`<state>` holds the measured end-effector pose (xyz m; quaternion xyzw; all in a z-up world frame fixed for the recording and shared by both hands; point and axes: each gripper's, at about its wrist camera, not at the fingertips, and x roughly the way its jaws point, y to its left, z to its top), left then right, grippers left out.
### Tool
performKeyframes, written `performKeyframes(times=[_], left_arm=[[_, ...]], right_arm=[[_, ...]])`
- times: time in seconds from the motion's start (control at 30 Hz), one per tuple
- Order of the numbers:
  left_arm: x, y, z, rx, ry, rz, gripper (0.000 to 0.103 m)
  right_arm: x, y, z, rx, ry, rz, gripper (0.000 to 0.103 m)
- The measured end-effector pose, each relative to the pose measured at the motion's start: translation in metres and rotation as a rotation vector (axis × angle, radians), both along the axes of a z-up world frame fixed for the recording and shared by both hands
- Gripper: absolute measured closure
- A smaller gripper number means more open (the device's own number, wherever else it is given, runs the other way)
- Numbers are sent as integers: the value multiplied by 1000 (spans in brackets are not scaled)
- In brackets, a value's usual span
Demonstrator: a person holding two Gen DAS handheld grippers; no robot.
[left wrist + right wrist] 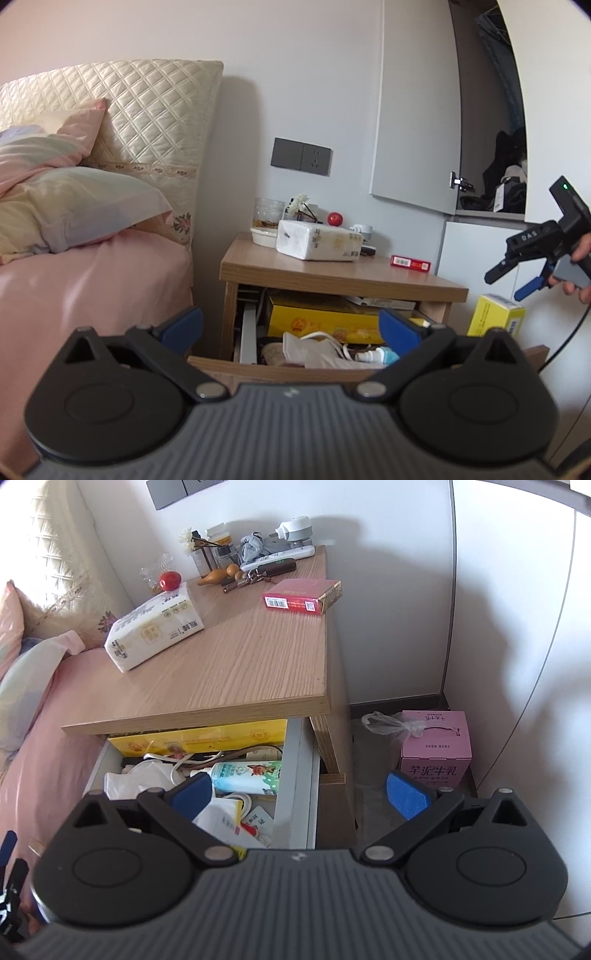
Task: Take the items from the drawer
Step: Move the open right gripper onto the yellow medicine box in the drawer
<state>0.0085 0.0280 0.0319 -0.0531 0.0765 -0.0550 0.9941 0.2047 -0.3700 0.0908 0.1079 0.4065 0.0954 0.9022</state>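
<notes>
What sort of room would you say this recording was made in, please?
Most likely a bedroom: a bed with pink sheets and a quilted headboard, a wooden nightstand beside it with its drawer pulled open, and a wardrobe holding clothes.

drawer (295, 775) open under nightstand (240, 657) top; tissue pack (155, 633) on top, bed (92, 277) left.

The nightstand (236, 664) is matt wood-grain, its open drawer (295, 775) lined with smooth grey panels, holding a glossy yellow cardboard box (207, 734), a printed plastic tube (247, 773) and a crumpled cloth face mask (314, 349).
</notes>
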Motion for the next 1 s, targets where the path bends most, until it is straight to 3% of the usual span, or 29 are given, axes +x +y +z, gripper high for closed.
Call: performKeyframes(times=[0.33,0.63,1.0], left_arm=[[-1,-5,-2,22,-3,-4,0],[-1,-6,-2,29,0,-8,0],[-1,-8,-2,37,5,-7,0]], right_arm=[[-31,8,33,12,-246,-13,0],[-76,32,45,-7,-473,-27,0],[-122,50,32,10,-563,-27,0]])
